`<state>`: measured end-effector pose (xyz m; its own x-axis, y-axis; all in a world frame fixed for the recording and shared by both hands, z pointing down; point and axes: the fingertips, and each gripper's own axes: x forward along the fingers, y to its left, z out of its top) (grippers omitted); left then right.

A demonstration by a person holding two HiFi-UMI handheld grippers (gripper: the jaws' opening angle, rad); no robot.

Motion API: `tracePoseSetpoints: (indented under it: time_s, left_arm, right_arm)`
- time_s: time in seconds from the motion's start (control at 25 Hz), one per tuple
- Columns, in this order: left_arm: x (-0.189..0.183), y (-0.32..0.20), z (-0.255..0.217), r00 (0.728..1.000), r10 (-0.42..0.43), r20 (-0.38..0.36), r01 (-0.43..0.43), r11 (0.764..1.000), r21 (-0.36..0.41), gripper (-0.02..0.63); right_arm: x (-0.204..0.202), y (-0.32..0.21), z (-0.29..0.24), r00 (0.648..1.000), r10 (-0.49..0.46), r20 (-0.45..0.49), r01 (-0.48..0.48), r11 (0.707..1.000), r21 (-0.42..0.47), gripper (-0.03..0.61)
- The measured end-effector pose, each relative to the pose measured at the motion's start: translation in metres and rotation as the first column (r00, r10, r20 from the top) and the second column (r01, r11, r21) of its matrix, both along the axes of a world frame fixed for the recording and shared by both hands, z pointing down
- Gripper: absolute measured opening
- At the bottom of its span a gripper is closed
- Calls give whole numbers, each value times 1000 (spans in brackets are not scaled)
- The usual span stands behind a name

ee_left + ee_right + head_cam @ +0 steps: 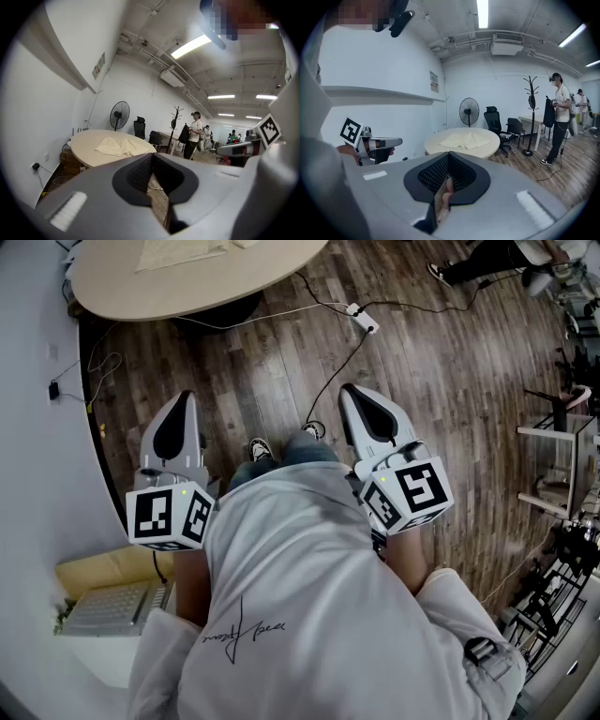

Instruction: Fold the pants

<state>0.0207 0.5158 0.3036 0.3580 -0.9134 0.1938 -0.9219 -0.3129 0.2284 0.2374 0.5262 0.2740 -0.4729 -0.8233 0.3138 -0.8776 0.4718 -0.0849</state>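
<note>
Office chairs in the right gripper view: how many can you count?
2. One chair stands behind the round table beside the fan; the other chair sits just right of it. More may be hidden.

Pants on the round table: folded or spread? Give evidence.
Spread: the pants lie flat on the round table, both legs side by side, no fold visible.

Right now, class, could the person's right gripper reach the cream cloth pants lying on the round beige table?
Probably not: the right gripper is held by the body, and brown wooden floor lies between it and the table bearing the pants.
</note>
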Motion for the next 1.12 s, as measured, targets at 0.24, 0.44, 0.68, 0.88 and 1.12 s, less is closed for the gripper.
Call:
tracePoseSetpoints:
  time_s: [0.24, 0.44, 0.68, 0.88, 1.12]
  left_arm:
    - [-1, 8, 2, 1000, -2, -1, 2, 1000, -5, 40]
    - [-2, 12, 6, 1000, -12, -8, 12, 1000, -18, 40]
    - [-1, 4, 10, 1000, -25, -12, 24, 999, -26, 40]
    - [-1, -10, 13, 1000, -31, 5, 31, 998, -48, 40]
    - [-1, -44, 15, 999, -41, 23, 42, 997, -59, 40]
  right_arm:
    - [-2, 7, 4, 1000, -5, -10, 5, 1000, -6, -8]
    - [-2, 5, 7, 1000, -1, -15, 0, 1000, -20, -8]
    - [-5, -7, 19, 998, -21, -52, 19, 999, -31, -8]
    - [-4, -29, 29, 997, -29, -64, 26, 998, -50, -15]
    - [-3, -65, 36, 998, -42, -40, 39, 996, -77, -15]
